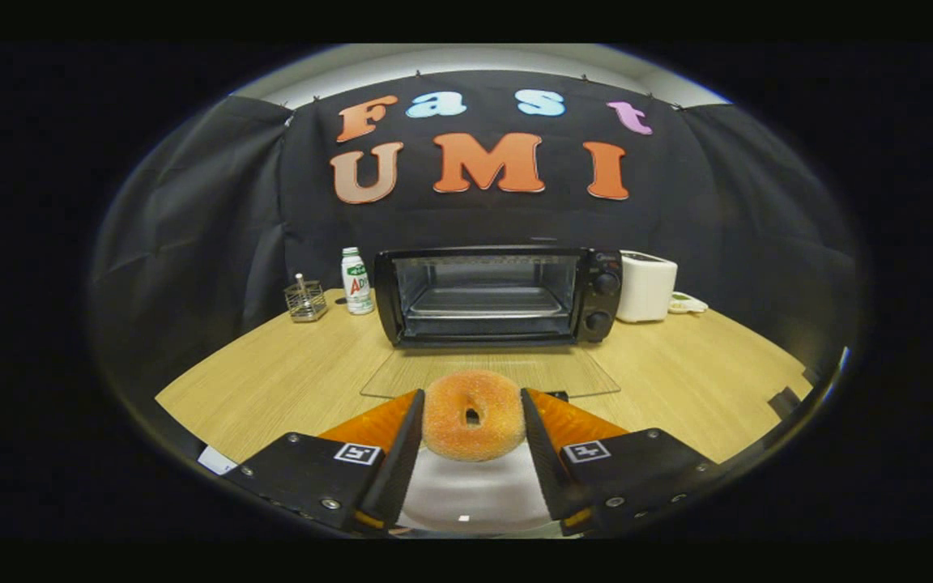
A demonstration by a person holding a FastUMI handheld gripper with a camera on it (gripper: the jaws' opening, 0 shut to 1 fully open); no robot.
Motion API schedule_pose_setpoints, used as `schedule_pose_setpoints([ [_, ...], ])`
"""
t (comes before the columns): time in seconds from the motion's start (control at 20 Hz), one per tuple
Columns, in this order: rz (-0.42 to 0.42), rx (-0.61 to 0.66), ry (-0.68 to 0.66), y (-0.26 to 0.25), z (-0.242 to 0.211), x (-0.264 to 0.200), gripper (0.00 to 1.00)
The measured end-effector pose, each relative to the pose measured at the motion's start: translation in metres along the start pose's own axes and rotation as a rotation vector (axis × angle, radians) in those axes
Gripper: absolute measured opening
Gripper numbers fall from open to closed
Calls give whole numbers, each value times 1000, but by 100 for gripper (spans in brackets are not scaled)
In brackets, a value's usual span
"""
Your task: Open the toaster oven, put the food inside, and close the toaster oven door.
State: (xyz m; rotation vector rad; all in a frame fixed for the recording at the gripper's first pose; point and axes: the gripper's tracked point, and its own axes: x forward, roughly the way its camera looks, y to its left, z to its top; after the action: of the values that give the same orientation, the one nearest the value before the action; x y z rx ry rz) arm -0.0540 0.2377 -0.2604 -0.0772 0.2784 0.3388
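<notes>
Doughnut [473,414] pinched in tool [471,417], open toaster oven [499,296] beyond, wooden table [272,380]

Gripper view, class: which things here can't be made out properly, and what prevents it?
- Doughnut: sides covered by the gripper fingers pressing it.
- White plate: its sides hidden behind the fingers.
- Toaster oven dial markings: too small.
- Small item beside the white toaster: partly hidden, too small.

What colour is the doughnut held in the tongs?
Orange-tan doughnut, sugar-speckled, clearest in the gripper view.
</notes>
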Motion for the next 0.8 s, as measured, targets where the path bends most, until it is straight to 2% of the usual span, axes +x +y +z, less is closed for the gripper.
schedule_pose_setpoints([
  [0.2, -34, -47, -28, -7, 28, 31, 67],
  [0.3, -8, -19, -23, -1, 39, 47, 67],
  [0.45, -22, -5, -37, -7, 57, 73, 67],
  [0.8, 2, 175, -6, -8, 69, 141, 67],
])
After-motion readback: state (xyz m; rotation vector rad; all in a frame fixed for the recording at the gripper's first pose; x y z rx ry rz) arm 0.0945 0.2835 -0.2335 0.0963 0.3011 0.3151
